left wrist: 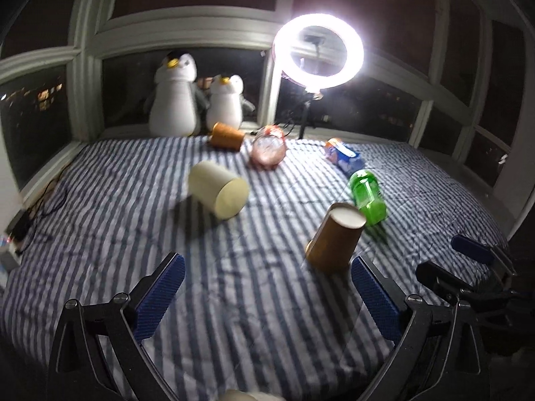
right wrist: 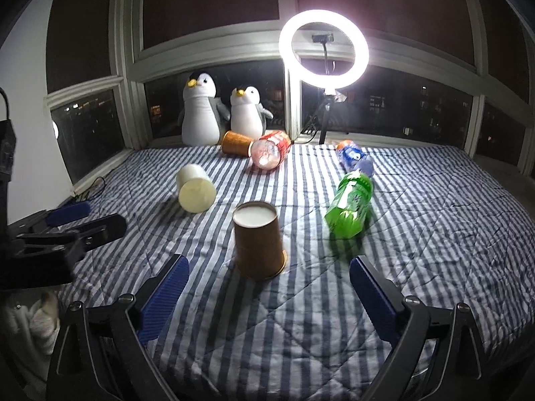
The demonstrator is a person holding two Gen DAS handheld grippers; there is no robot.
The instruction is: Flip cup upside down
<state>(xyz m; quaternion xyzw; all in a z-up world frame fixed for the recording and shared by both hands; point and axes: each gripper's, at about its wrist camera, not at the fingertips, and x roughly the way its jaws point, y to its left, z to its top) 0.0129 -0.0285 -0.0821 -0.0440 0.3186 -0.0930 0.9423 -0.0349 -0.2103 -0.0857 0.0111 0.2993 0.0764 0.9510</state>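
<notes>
A brown paper cup (right wrist: 259, 242) stands upside down on the striped bedspread (right wrist: 418, 250), white base up, just ahead of my right gripper (right wrist: 269, 267), which is open and empty. The cup also shows in the left wrist view (left wrist: 334, 239), tilted by the lens, right of centre. My left gripper (left wrist: 267, 267) is open and empty, with the cup beside its right fingertip. A cream cup (right wrist: 195, 192) lies on its side to the left; it also shows in the left wrist view (left wrist: 219, 188). Another brown cup (right wrist: 235, 143) lies on its side at the back.
A green bottle (right wrist: 351, 205), a red bottle (right wrist: 271, 152) and a blue bottle (right wrist: 352, 157) lie on the bed. Two plush penguins (right wrist: 200, 110) sit at the window. A bright ring light (right wrist: 323, 55) stands behind. Cables (left wrist: 40, 207) lie at the left edge.
</notes>
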